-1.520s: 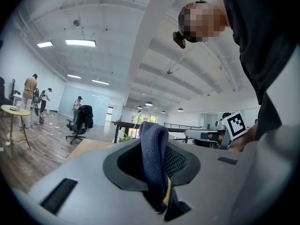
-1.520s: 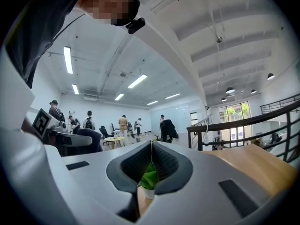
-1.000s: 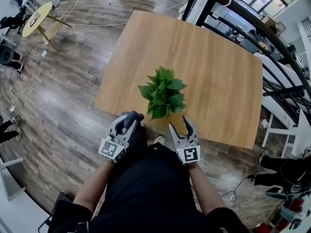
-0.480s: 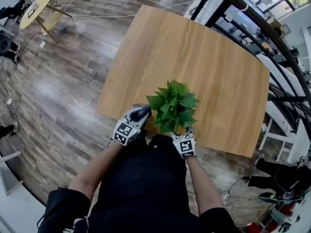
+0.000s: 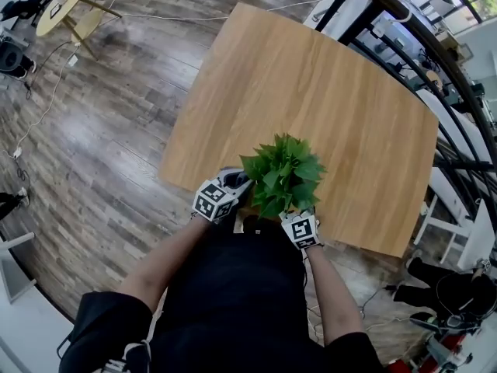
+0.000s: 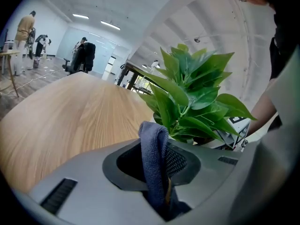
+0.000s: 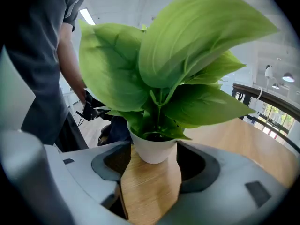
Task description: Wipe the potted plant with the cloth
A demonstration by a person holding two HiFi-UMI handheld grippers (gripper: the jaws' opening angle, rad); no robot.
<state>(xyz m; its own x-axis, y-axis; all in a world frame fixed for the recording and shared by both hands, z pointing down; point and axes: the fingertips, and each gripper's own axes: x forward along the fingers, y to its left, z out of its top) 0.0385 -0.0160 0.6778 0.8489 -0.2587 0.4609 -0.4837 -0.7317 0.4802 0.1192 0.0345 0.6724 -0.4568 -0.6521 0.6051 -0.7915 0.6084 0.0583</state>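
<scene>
Leafy green plant in a small white pot (image 7: 153,150) stands nr the front edge of the light wooden surface (image 5: 311,84), close to the person. Left tool (image 6: 157,172) is clamped on a folded blue-grey cloth (image 6: 152,149), just beside the leaves. Right tool (image 7: 154,165) gapes wide, jaws just been opening, w/ the pot between its tips, not pinched.

Potted plant (image 5: 283,173): broad glossy green leaves in a small white pot (image 7: 153,149), upright by the worktop's (image 5: 311,76) near edge. The pot stands between the right gripper's (image 7: 153,159) jaws, which have just been opening.
Cloth (image 6: 154,158): dark blue-grey, folded, pinched upright in the left gripper's (image 5: 233,186) jaws, just beside the leaves.
</scene>
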